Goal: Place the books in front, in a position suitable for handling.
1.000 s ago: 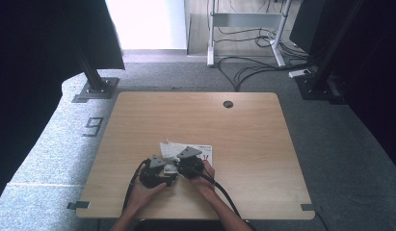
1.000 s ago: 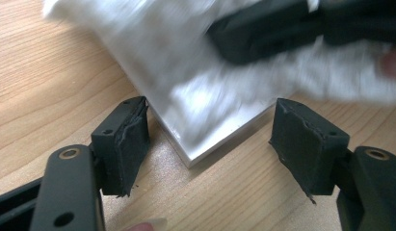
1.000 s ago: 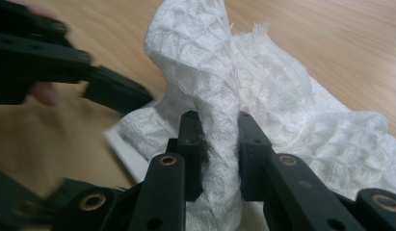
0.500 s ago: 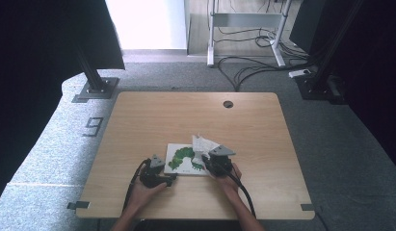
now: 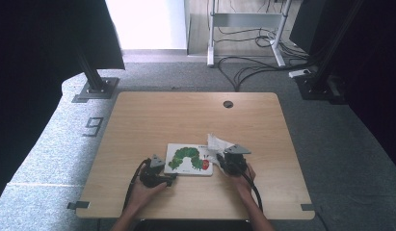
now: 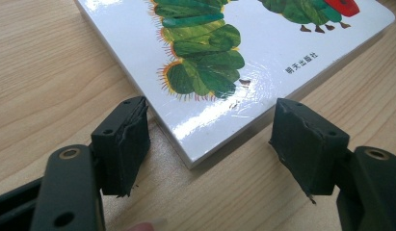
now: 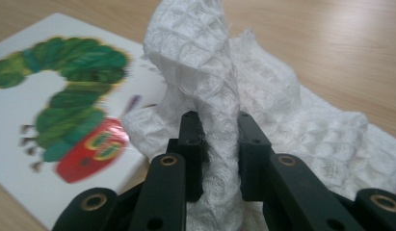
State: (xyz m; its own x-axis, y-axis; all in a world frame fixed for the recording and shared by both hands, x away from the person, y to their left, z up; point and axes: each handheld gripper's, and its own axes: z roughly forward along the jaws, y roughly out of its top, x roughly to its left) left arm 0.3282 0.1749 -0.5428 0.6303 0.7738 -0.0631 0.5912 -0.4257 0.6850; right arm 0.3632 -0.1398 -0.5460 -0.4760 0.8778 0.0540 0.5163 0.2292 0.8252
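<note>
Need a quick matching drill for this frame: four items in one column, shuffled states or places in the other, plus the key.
Items:
1. left gripper
2. right gripper
3. picture book
4. white cloth

States:
A. lies flat on the table
B. pinched and lifted into a peak
C. jaws open around a book corner
D. jaws shut on fabric

Pairs: 1-C, 2-D, 3-A, 4-B

Place: I read this as a lab or recording studio, not a home.
Surface (image 5: 195,120): a plain wooden desk with a cable hole (image 5: 228,104), ahead of my hand-held grippers.
Floor (image 5: 60,139): grey carpet bearing a marked number nine (image 5: 93,127).
Beyond the surface: loose cables (image 5: 248,67), a metal stand frame (image 5: 244,29), black curtains (image 5: 36,48).
</note>
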